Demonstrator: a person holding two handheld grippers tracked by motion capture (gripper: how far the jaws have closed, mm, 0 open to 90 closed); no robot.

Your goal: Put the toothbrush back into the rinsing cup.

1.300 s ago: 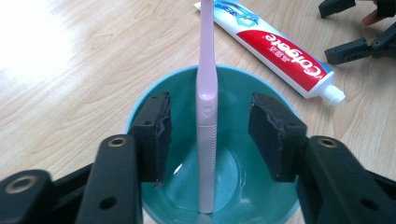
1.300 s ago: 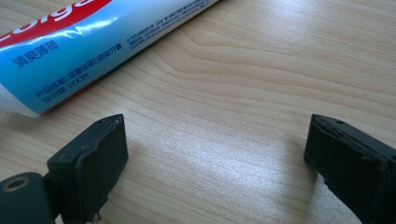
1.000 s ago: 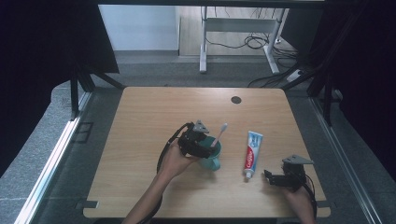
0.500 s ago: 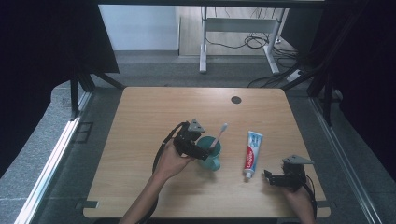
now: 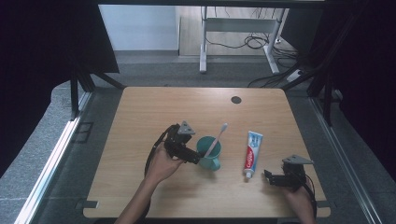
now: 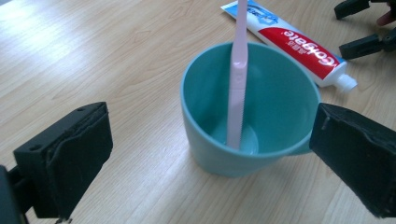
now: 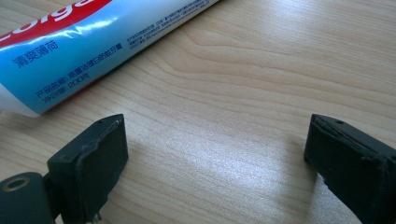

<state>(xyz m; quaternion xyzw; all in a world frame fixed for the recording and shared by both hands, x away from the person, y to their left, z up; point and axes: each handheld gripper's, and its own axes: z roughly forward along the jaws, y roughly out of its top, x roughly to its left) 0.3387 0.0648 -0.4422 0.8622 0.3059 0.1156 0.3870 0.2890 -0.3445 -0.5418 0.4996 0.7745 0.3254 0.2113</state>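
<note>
At table centre: left gripper [image 5: 195,156] at teal cup [image 5: 208,152].
Jaws spread wide, flanking the cup without contact; pink toothbrush [image 6: 237,79] stands inside. Right gripper [image 5: 271,177], jaws released, rests near toothpaste tube [image 5: 252,153].

Wooden table [image 5: 140,116]: cup [image 5: 208,154], toothpaste tube [image 5: 252,148].

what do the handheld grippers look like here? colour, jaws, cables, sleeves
Both are black. The left gripper and right gripper each carry a grey three-cornered plate on top and a black cable looping back along the forearm. Jaws are blocky, with black pads whose edges look worn in the gripper views. Forearms are bare, with no sleeves visible.
</note>
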